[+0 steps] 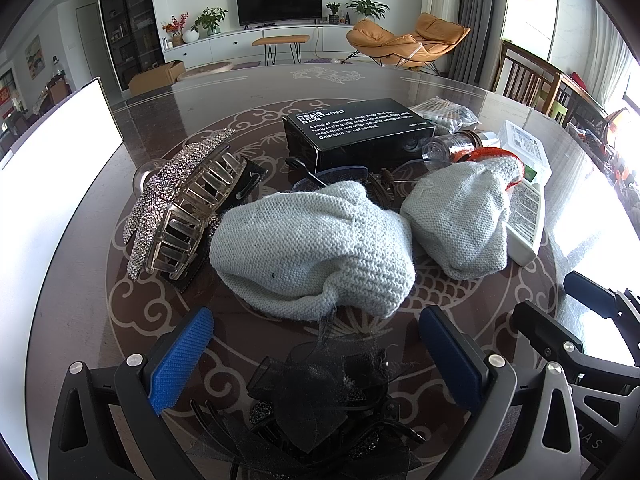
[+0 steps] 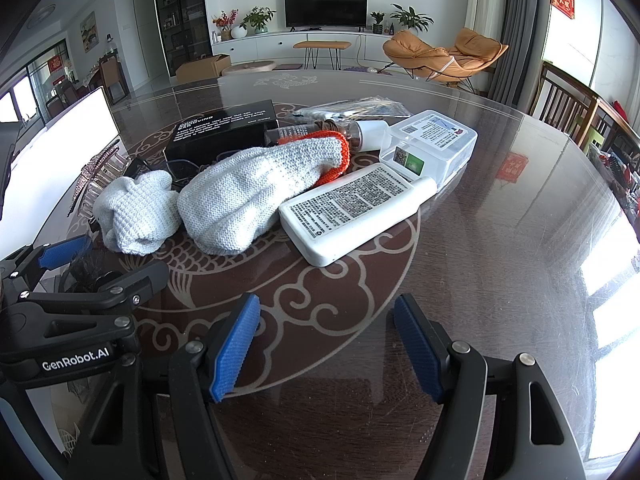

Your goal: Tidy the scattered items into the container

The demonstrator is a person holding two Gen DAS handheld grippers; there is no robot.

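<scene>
Left gripper (image 1: pixel 316 354) wide open, straddling one black mesh hair bow clip (image 1: pixel 320 396) on the glass table (image 2: pixel 500 260). Right gripper (image 2: pixel 326 344) open, empty, over bare glass. Beyond: two grey knit gloves (image 1: pixel 316 248), one rhinestone claw clip (image 1: pixel 176 204), one black box (image 1: pixel 360 132), one white bottle (image 2: pixel 352 208), one clear plastic case (image 2: pixel 432 144). White container (image 1: pixel 52 184) at left edge.

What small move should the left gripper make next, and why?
Probably lower and close the left gripper: its jaws stand open on either side of the black mesh hair bow, which lies right under them on the table. The right gripper is open over bare glass, holding nothing.
</scene>
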